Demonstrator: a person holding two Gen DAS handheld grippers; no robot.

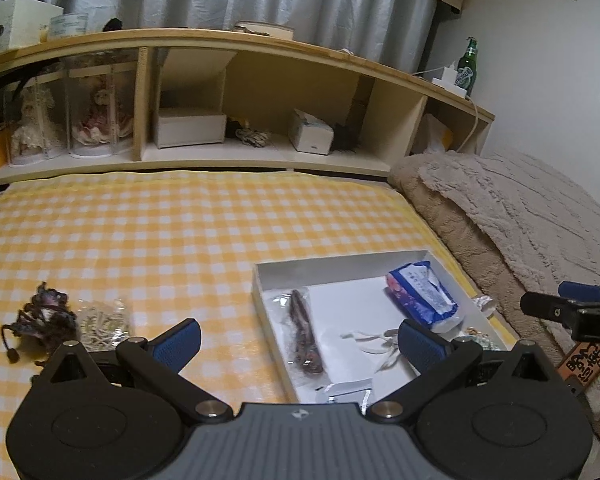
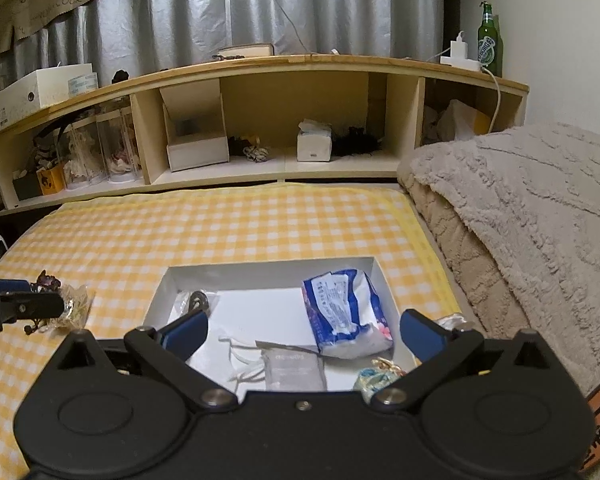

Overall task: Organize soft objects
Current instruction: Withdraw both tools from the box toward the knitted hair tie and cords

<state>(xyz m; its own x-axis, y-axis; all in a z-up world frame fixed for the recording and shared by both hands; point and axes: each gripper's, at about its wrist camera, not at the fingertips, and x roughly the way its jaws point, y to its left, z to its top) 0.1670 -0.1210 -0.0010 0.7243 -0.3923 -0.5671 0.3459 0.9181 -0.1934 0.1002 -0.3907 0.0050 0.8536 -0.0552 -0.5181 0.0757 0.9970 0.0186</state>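
Observation:
A shallow white tray (image 2: 162, 284) lies on the yellow check bedsheet (image 1: 160, 232). In it are a blue tissue pack (image 2: 344, 312), a silver sachet (image 2: 294, 368), a white ribbon (image 2: 240, 360) and a dark braided piece in a clear bag (image 1: 304, 336). My right gripper (image 2: 304, 332) hovers over the tray's near side, jaws wide open and empty. My left gripper (image 1: 300, 340) is open too, over the tray's left edge, gripping nothing. To its left on the sheet lie a dark fabric tangle (image 1: 40, 320) and a clear bag of cream pieces (image 1: 104, 324).
A fluffy beige blanket (image 2: 520, 208) is piled along the right of the bed. A wooden headboard shelf (image 2: 260, 68) at the back holds boxes, doll cases and a green bottle (image 2: 490, 40). A gold and teal trinket (image 2: 376, 376) sits at the tray's near right corner.

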